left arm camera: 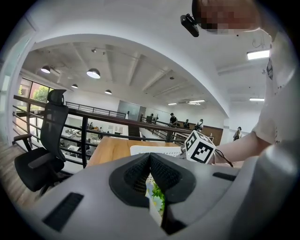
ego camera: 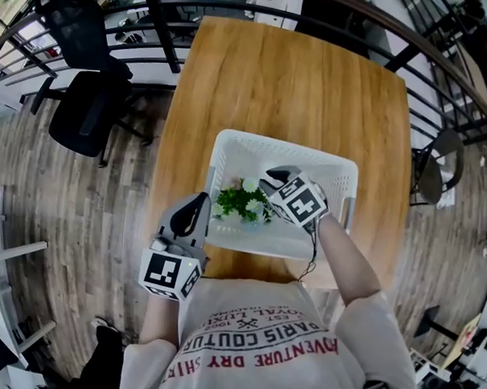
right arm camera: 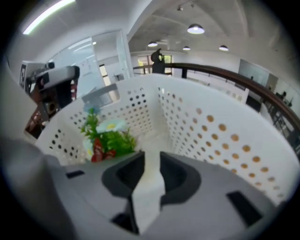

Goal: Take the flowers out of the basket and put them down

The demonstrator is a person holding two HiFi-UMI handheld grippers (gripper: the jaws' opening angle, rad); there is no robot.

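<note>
One bunch of flowers (ego camera: 241, 202) sits in one white basket (ego camera: 229, 153) at the desk's (ego camera: 288, 87) near edge, in its near-left part with the blooms facing up. The long axis is unclear. The right gripper (ego camera: 267, 178) is inside the basket, released and empty. The left gripper (ego camera: 200, 199) is clenched at the basket's left wall. The desk and floor (ego camera: 81, 223) are wood, with a black railing (ego camera: 146, 16) and one chair (ego camera: 86, 110).

Wooden surface (ego camera: 296, 87), rectangular, warm brown grain running from near edge to far edge, standing on a grey plank floor (ego camera: 81, 223). Resting directly on it: one white perforated basket (ego camera: 253, 150), close to the near edge, roughly midway between left and right edges.
</note>
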